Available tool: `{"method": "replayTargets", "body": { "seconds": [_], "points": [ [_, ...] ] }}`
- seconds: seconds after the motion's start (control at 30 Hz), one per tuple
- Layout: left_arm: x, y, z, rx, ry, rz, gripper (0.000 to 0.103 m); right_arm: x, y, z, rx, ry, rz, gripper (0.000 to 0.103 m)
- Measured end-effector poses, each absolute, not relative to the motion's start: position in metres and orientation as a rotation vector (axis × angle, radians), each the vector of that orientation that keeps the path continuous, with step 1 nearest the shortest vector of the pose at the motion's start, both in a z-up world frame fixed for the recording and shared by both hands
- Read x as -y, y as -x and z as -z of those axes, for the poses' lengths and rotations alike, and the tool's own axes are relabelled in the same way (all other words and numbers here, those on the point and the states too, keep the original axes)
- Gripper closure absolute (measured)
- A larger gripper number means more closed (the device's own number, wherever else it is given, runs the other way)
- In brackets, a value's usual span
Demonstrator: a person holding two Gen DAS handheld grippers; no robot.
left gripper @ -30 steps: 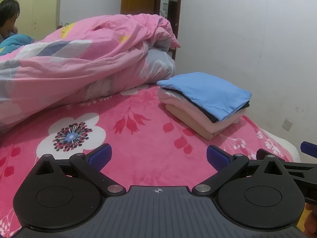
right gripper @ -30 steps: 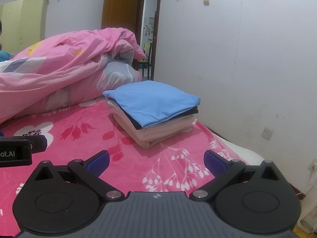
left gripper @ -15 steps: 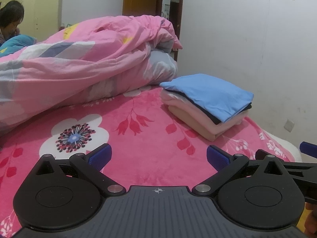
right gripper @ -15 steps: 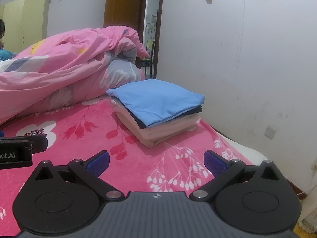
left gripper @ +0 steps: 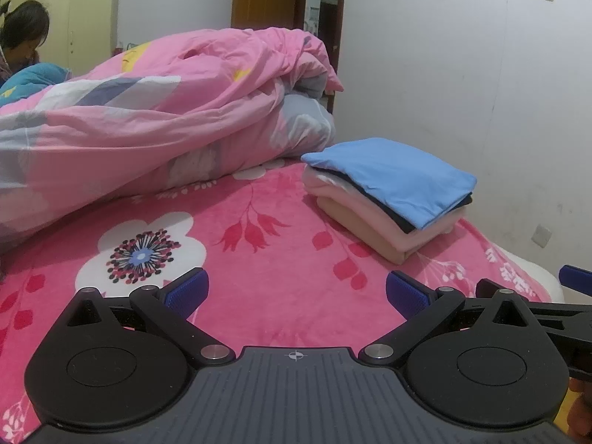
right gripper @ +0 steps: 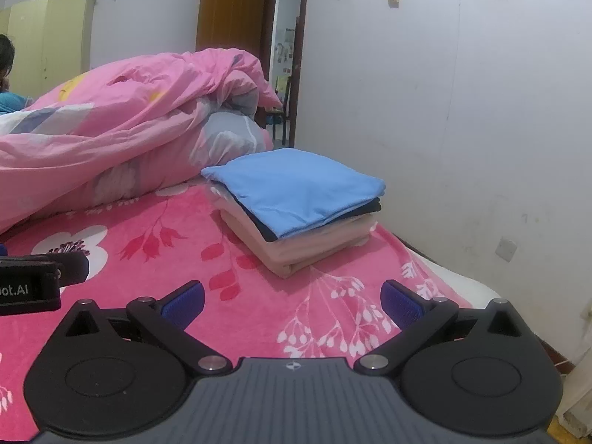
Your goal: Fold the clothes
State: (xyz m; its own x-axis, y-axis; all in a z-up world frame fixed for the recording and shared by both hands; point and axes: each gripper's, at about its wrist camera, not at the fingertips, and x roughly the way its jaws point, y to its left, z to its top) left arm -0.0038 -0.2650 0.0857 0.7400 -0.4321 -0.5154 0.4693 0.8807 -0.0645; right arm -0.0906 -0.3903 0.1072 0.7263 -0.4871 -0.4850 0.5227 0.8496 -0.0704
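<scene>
Both views have drifted slightly; left claw (left gripper: 295, 290) and right claw (right gripper: 291, 300) hover spread wide, empty, above the pink bed (left gripper: 266, 277). Folded clothes stack (right gripper: 296, 203) sits near the wall-side edge.

A blue garment (right gripper: 296, 185) is topping pale pink folds (right gripper: 318, 240); the blanket (left gripper: 259, 259) is showing pink with red and white flowers.

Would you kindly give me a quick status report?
Both grippers, left and right, open, empty. Folded stack on bedspread, blue on top. Path clear.
</scene>
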Motion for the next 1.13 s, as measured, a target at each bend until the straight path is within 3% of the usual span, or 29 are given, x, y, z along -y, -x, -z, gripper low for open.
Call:
{"method": "replayTargets", "body": {
  "seconds": [1.13],
  "points": [
    [0.2689, 0.006, -0.0876, -0.543, -0.091, 0.492, 0.0, 0.3942, 0.0957, -0.1081, -0.507, -0.079, 0.56, 0.0]
  ]
}}
